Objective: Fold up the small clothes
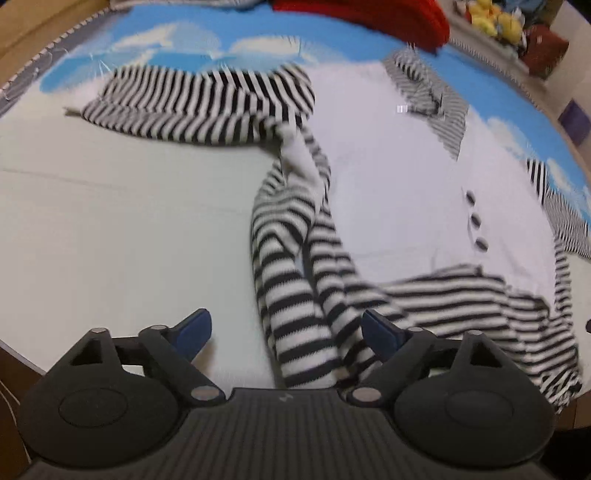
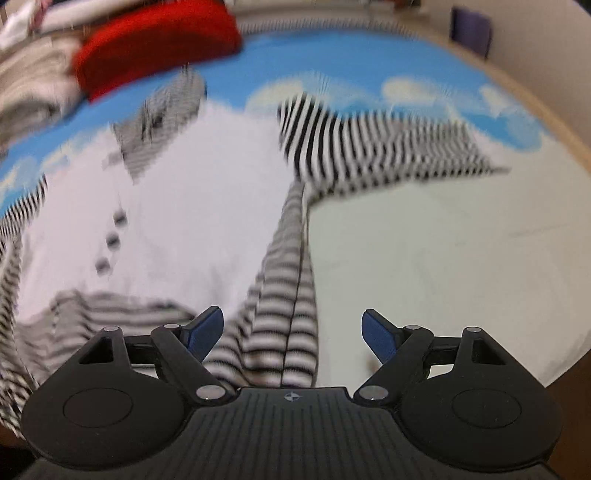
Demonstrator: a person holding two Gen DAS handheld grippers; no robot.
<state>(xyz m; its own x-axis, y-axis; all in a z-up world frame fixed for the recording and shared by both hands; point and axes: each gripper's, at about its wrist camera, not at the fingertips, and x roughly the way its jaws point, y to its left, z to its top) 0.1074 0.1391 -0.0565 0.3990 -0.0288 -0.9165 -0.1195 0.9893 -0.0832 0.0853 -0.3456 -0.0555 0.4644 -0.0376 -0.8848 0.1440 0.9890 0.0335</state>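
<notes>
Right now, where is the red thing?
In the left wrist view, the red cloth lies at the top, at the far edge of the blue sky-print mat, beyond the striped shirt.

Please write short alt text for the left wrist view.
A black-and-white striped garment with a white front lies spread on a pale mat with a sky-blue cloud border. The left tongs hang open over its striped edge; a red cloth lies beyond.

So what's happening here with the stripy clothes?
A person holds a two-finger gripper in each hand over a small white garment with black-and-white striped sleeves, spread on a cloud-print mat. The left gripper and right gripper are both open, each straddling a striped edge. Nothing is gripped yet.
</notes>
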